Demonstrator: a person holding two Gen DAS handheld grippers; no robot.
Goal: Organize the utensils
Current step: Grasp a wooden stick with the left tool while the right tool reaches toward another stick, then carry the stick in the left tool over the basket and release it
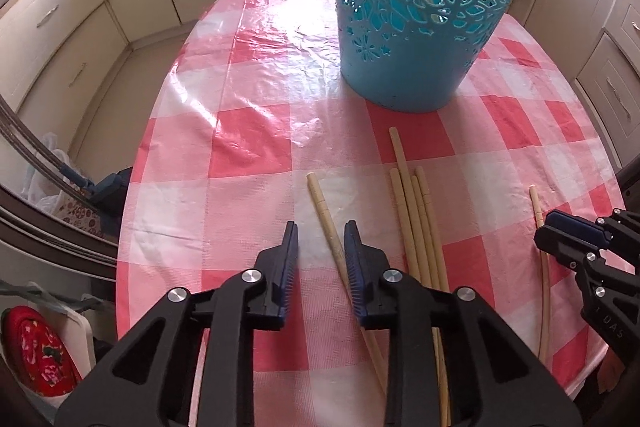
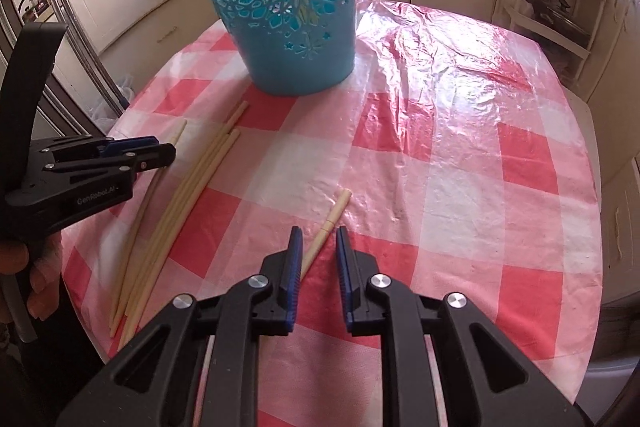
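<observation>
Both tongs [image 1: 320,227] [image 2: 318,231] open, each straddling chopstick [image 1: 324,215] [image 2: 334,213]

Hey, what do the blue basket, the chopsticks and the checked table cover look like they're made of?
Blue basket: likely moulded plastic, matte, with cut-out flower holes through its wall. Chopsticks: pale cream, smooth, with ringed grooves near the thick ends; bamboo, wood or plastic, hard to tell. Table cover: thin glossy plastic sheet, judging by its wrinkles and glare.

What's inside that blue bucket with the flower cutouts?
Through the blue basket's cutouts, only pale tan slivers show; whether they are chopsticks or cabinets beyond is unclear. Its opening lies out of frame. Chopsticks lie on the tablecloth.
</observation>
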